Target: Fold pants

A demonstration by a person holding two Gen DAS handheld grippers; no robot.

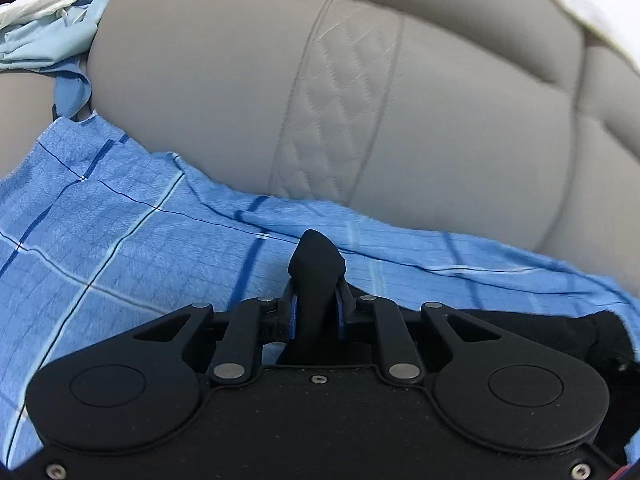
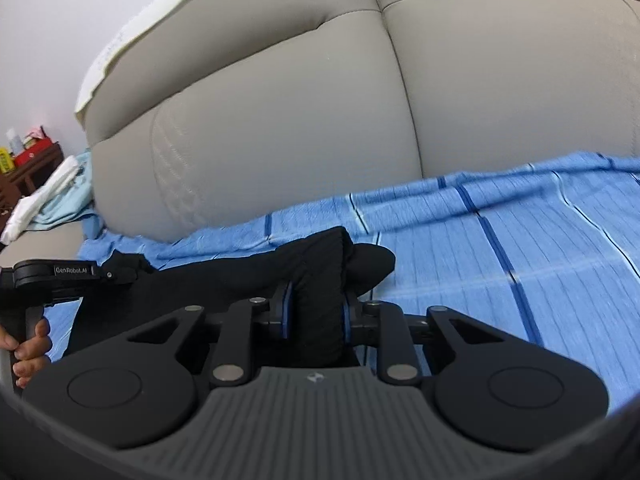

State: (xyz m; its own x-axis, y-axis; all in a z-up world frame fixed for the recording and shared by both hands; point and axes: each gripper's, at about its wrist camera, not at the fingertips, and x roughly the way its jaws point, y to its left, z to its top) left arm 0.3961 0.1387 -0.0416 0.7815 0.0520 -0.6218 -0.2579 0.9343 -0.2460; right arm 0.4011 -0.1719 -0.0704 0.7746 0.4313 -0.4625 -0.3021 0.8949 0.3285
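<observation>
Sofa (image 2: 280, 120), blue sheet (image 2: 520, 260), black pants (image 2: 320, 280)

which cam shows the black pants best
The right wrist view: the black pants stretch across the blue checked cloth between both grippers, the right gripper clamping a gathered bunch. The left wrist view shows only a pinched tip and a dark patch.

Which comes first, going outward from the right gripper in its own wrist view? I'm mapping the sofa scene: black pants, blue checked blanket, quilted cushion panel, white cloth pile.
1. black pants, clamped in the right gripper.
2. blue checked blanket, underneath, spreading right.
3. quilted cushion panel, upper left.
4. white cloth pile, far left.
</observation>
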